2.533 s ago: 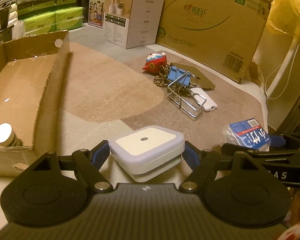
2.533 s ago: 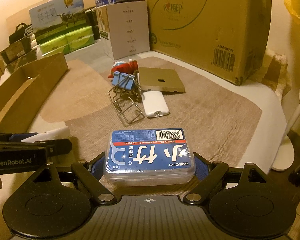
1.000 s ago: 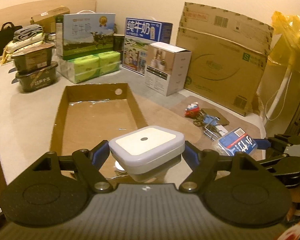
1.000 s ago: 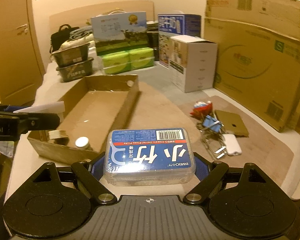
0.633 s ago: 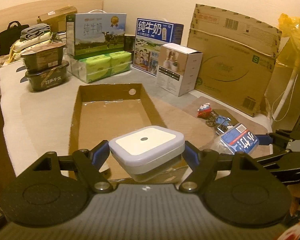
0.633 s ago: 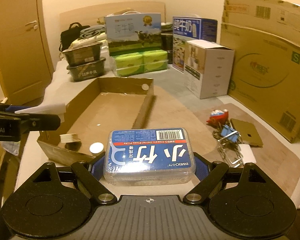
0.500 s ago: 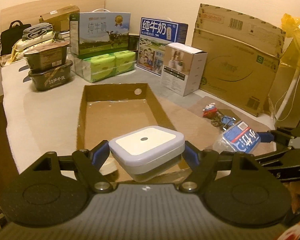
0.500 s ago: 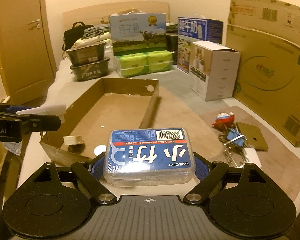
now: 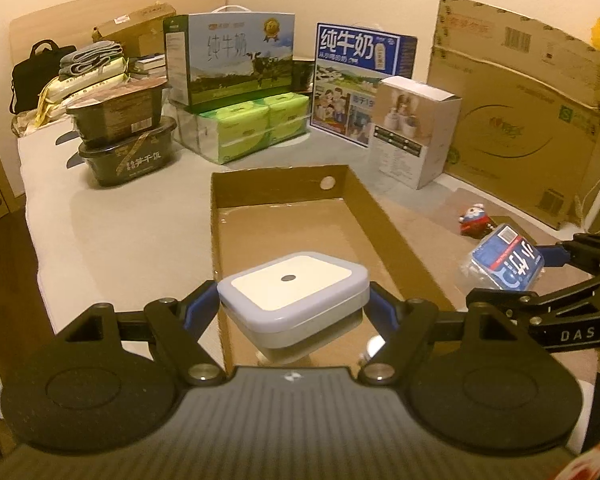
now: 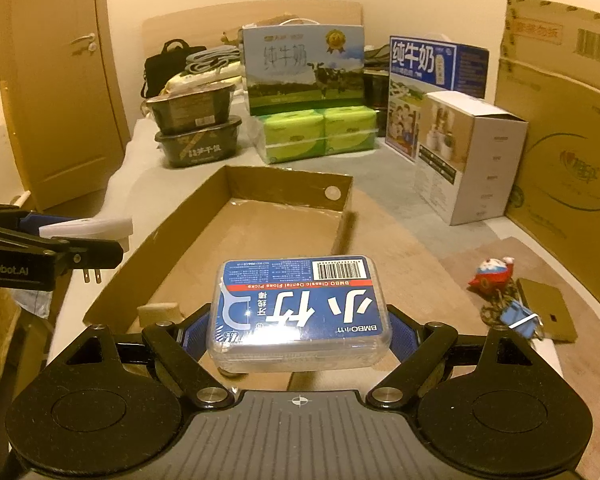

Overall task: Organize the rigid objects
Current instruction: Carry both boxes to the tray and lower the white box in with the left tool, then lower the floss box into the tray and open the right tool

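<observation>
My left gripper (image 9: 292,308) is shut on a white square night light (image 9: 292,284) and holds it in the air over the near end of an open cardboard tray (image 9: 384,236). In the right wrist view the same night light (image 10: 88,228) shows at the left edge, plug prongs hanging below it. My right gripper (image 10: 296,332) is shut on a clear floss-pick box with a blue label (image 10: 300,312), held above the tray's near right corner (image 10: 172,236). That box (image 9: 508,260) also appears at the right of the left wrist view.
A red toy (image 10: 492,274), a blue binder clip (image 10: 520,316) and a flat tan square (image 10: 548,308) lie on the mat to the right. A white carton (image 10: 468,160), milk boxes, green tissue packs (image 10: 320,132) and black tubs (image 10: 196,148) stand behind the tray. A small tan piece (image 10: 158,314) lies inside it.
Both grippers have travelled left from the mat toward the cardboard tray, each still holding its object. The tray now sits straight ahead in both views.
</observation>
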The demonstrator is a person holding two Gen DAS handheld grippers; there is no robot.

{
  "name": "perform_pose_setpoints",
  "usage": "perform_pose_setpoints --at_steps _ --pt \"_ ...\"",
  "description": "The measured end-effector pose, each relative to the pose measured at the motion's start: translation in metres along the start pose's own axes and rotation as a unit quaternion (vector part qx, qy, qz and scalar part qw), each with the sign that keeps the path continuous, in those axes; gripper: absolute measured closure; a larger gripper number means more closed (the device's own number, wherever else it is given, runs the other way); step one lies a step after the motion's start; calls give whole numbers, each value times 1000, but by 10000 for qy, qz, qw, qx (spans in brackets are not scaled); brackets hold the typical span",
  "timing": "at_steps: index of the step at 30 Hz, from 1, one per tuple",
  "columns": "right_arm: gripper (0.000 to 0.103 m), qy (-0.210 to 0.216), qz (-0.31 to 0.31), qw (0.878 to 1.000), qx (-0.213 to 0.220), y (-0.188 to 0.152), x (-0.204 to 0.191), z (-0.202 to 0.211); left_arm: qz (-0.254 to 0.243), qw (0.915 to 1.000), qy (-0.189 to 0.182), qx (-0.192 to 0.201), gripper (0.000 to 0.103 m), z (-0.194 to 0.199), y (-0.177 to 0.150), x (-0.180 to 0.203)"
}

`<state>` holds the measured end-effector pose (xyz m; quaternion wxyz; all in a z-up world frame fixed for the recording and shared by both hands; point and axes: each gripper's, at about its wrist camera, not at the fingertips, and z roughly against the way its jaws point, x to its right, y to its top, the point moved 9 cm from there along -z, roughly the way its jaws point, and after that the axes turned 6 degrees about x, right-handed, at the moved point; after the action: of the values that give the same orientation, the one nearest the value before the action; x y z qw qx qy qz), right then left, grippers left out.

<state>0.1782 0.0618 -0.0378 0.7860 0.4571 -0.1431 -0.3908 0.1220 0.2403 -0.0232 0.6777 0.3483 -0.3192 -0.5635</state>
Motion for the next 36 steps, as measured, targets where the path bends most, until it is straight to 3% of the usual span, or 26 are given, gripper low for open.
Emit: perform_pose_setpoints --at_steps 22,29,36 --pt "17 171 41 9994 -308 3 -5 -77 -226 9985 -290 -396 27 -77 1 -11" --pt "17 167 38 9992 -369 0 -1 -89 -347 9980 -287 -437 25 -90 -1 -10" --pt "17 187 38 9991 -390 -2 0 -93 -60 9996 -157 -248 21 -88 8 -23"
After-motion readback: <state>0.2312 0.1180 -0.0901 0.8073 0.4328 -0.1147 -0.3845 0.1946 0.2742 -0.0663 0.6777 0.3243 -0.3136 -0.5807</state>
